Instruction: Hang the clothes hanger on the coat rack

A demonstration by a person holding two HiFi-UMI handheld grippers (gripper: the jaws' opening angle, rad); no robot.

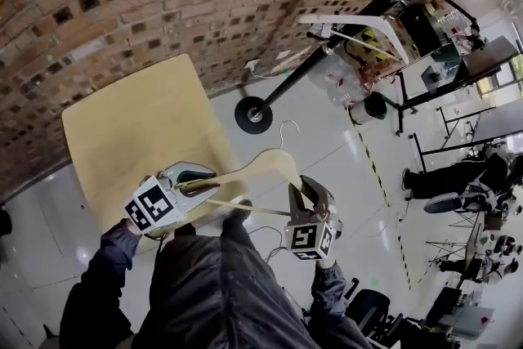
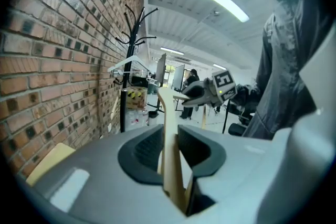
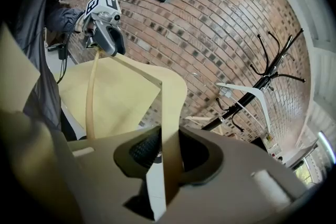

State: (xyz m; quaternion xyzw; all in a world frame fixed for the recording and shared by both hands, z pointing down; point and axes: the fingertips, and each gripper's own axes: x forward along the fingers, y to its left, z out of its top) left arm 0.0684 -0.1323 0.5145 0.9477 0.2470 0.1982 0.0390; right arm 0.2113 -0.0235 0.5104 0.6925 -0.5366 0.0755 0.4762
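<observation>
Speaker A: Where is the wooden hanger (image 1: 260,166), and what holds it?

Speaker B: It is held in the air close to the person, just right of a pale table (image 1: 122,118), and well apart from the black coat rack (image 1: 384,0) at the far right; the left gripper (image 1: 198,181) pinches its left end and the right gripper (image 1: 301,199) pinches its right end; both pairs of jaws press on the wood.

Speaker A: How will it handle?

Speaker B: Probably light and stiff; smooth wood may swivel in a narrow pinch, so a hold at both ends suits it; the wire hook (image 1: 288,129) is free for a rack prong; a white hanger (image 1: 364,29) already hangs there.
</observation>
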